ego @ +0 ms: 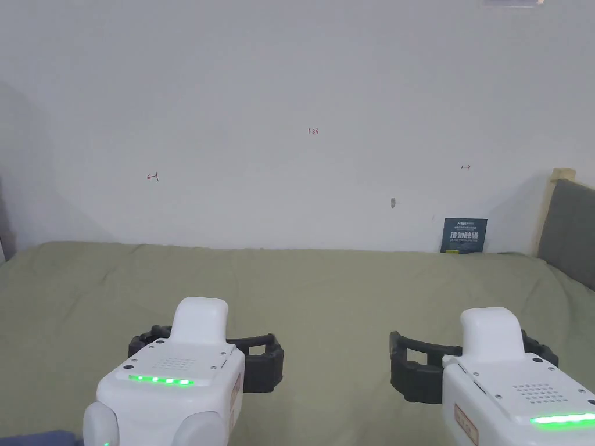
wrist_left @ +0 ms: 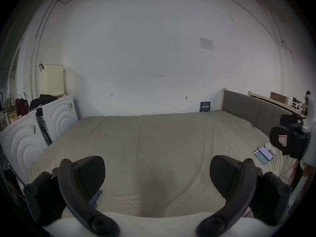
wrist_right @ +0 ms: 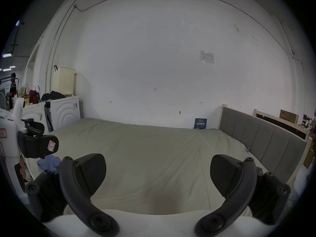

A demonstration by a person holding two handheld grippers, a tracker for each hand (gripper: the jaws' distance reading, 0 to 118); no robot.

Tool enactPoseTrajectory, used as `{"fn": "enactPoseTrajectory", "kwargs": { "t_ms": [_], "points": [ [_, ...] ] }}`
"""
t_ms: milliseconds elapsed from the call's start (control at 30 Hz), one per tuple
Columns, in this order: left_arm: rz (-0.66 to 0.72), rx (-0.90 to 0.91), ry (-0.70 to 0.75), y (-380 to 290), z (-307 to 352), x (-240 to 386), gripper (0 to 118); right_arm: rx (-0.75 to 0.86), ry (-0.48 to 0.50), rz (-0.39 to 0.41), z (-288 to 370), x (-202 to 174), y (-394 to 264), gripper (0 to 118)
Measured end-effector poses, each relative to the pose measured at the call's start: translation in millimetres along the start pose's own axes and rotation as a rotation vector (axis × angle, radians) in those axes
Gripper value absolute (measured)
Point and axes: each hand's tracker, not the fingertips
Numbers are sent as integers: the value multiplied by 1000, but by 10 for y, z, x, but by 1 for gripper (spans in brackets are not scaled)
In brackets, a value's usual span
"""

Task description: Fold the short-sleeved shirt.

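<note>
A bunched blue shirt [wrist_right: 49, 163] lies on the olive-green bed [ego: 325, 290] at its near left corner. A sliver of the shirt [ego: 40, 438] shows at the bottom left of the head view, and part of it [wrist_left: 95, 198] shows behind the left jaw in the left gripper view. My left gripper [ego: 206, 345] hovers over the near bed, just right of the shirt, with its jaws wide apart and nothing between them [wrist_left: 157, 172]. My right gripper [ego: 476, 351] is held level with it farther right, also open and holding nothing [wrist_right: 158, 172].
A grey padded headboard [wrist_right: 266, 143] runs along the bed's right side. White cabinets [wrist_left: 56, 117] with bags and a basket stand to the left. Two phones [wrist_left: 263, 153] lie near the bed's right edge. A blue sign [ego: 463, 235] leans on the white wall. A person [wrist_right: 12, 88] stands far off left.
</note>
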Motion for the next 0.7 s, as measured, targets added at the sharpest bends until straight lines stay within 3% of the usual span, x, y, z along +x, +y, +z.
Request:
{"fn": "enactPoseTrajectory", "kwargs": {
  "t_ms": [333,700],
  "points": [
    [36,8,-33,80,37,-81,118,5,-3,6,5,-15,39,118],
    [-34,14,18,168,100,39,118,4,1,-18,-12,14,49,118]
  ]
}}
